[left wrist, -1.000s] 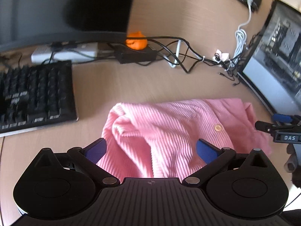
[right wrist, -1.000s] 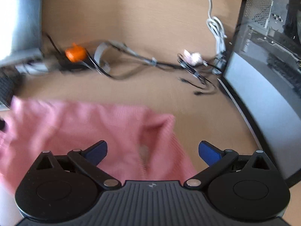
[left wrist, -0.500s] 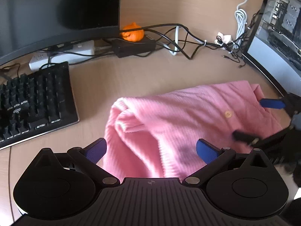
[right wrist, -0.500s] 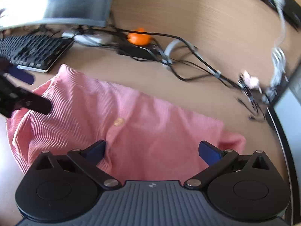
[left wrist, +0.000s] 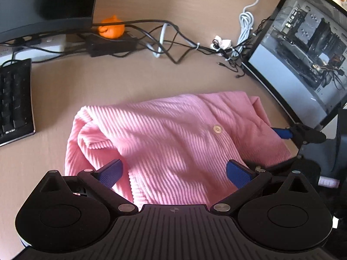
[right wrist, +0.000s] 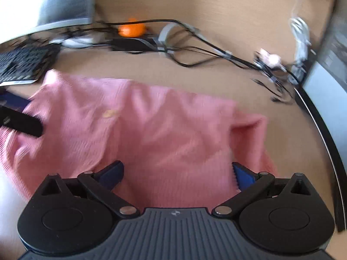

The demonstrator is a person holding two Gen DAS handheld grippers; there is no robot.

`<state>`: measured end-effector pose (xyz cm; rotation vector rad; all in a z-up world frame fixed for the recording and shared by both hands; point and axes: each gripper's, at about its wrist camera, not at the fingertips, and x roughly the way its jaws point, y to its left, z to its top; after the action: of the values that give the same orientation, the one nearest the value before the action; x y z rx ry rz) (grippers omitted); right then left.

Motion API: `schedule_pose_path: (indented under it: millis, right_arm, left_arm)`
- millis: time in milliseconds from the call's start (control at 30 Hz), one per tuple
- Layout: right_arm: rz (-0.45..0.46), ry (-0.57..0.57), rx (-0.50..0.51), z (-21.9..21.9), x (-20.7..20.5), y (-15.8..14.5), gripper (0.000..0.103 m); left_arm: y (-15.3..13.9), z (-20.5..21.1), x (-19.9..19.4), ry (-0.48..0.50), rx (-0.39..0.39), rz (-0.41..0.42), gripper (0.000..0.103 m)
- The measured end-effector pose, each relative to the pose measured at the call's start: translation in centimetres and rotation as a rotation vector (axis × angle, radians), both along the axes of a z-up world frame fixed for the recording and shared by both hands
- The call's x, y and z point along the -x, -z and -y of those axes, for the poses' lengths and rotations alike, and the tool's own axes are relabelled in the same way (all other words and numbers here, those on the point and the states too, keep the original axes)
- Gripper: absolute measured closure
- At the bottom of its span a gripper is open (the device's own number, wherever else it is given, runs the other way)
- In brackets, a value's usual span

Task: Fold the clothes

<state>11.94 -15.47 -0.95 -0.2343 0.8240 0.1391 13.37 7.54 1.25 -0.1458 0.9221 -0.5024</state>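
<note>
Lying bunched on the bench (left wrist: 91, 91), the pink top (left wrist: 173, 134) is being straddled by left tongs (left wrist: 174, 171) and right tongs (right wrist: 177, 171), both spread, nothing gripped. Risks being judged: several layers being pinched together; cables (left wrist: 173, 49) being snagged.

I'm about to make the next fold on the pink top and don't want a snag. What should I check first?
1. Left gripper jaws open: ok.
2. Right gripper jaws open: ok.
3. Top flat: not ok, bunched at its left end.
4. Button face up, in sight: ok.
5. Cables apart from the top: ok.
6. Keyboard apart from the top: ok.
</note>
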Motion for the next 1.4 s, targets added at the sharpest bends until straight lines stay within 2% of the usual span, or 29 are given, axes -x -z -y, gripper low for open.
schedule_pose_path:
  millis: [100,233,400,467,600,733,800,867,967,1033,1067,1167,1267,1333,1400]
  right_arm:
    - [0.034,-0.053,0.048,-0.7,0.5,-0.4,0.000]
    - [0.081,-0.081,0.041,-1.1,1.1,-1.2,0.000]
    - [0.072,-0.126,0.098,-1.7,1.2,-0.6,0.000]
    - [0.075,-0.124,0.100,-1.0,1.7,-1.4,0.000]
    - [0.147,-0.077,0.131,0.7,3.0,-3.6,0.000]
    - [0.142,-0.122,0.059,0.4,3.6,-4.9,0.000]
    - [0.121,-0.146,0.011,-0.2,3.4,-4.7,0.000]
    - [0.105,-0.142,0.008,-0.9,2.9,-3.6,0.000]
    - [0.056,-0.104,0.029,-1.3,2.1,-1.8,0.000]
    - [0.025,-0.078,0.036,-0.9,2.0,-0.7,0.000]
    - [0.020,-0.070,0.039,-0.7,2.2,-0.3,0.000]
    - [0.027,-0.078,0.035,-0.1,2.8,-0.4,0.000]
    - [0.078,-0.044,-0.020,2.1,3.7,-2.5,0.000]
    - [0.112,0.033,-0.037,4.0,3.7,-3.6,0.000]
    - [0.108,0.131,-0.016,5.7,2.9,-3.2,0.000]
  left_arm:
    - [-0.2,-0.6,-0.1,-0.023,-0.017,0.004,0.000]
    - [0.0,-1.5,-0.4,-0.067,-0.018,-0.017,0.000]
    - [0.1,-1.7,-0.4,-0.089,-0.031,-0.025,0.000]
    - [-0.3,-1.8,-0.1,-0.092,-0.047,-0.012,0.000]
    - [-1.8,-1.3,0.1,-0.074,-0.116,0.056,0.000]
    - [-3.6,1.7,-0.9,0.039,-0.168,0.141,0.000]
    - [-3.5,4.3,-1.7,0.135,-0.226,0.163,0.000]
    - [-2.5,6.3,-2.4,0.218,-0.275,0.155,0.000]
    - [-0.5,8.4,-3.1,0.292,-0.361,0.121,0.000]
    - [0.7,9.2,-3.4,0.300,-0.442,0.123,0.000]
    - [1.1,9.4,-3.6,0.302,-0.453,0.120,0.000]
    - [1.1,9.6,-4.1,0.299,-0.456,0.105,0.000]
    - [-0.2,8.4,-3.7,0.282,-0.440,0.121,0.000]
    - [-1.0,7.0,-3.5,0.242,-0.393,0.122,0.000]
    - [-1.6,5.0,-3.4,0.184,-0.342,0.100,0.000]
